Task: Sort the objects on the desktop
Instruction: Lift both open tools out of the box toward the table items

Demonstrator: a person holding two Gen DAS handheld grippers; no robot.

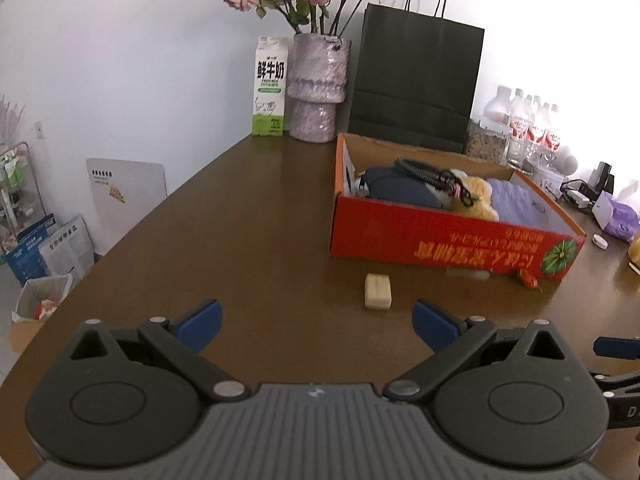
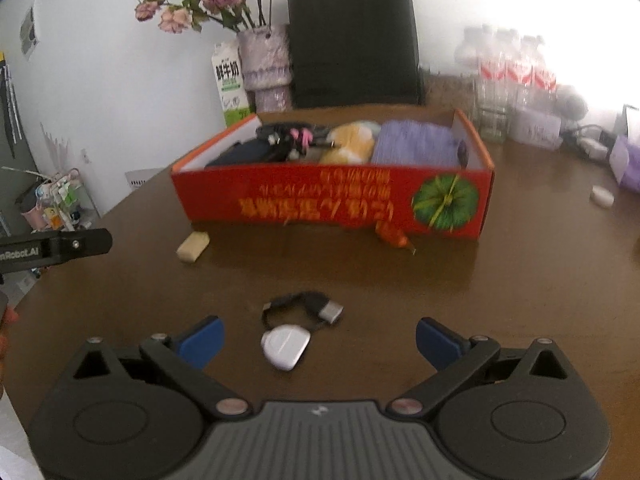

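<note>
A red cardboard box (image 1: 448, 240) (image 2: 332, 204) sits on the brown table and holds a dark pouch, a coiled cable, a yellow plush and a purple cloth. A beige eraser block (image 1: 377, 291) (image 2: 193, 246) lies in front of the box. My left gripper (image 1: 316, 322) is open and empty, just short of the eraser. A white adapter with a short black cable (image 2: 286, 346) lies between the fingers of my right gripper (image 2: 318, 342), which is open and empty. A small orange-red wrapper (image 2: 392, 236) lies against the box front.
A milk carton (image 1: 270, 88), a vase of dried roses (image 1: 318, 88) and a black paper bag (image 1: 416, 76) stand at the table's back. Water bottles (image 1: 524, 120) and small items sit at the right. A white cap (image 2: 602, 196) lies on the table at the right.
</note>
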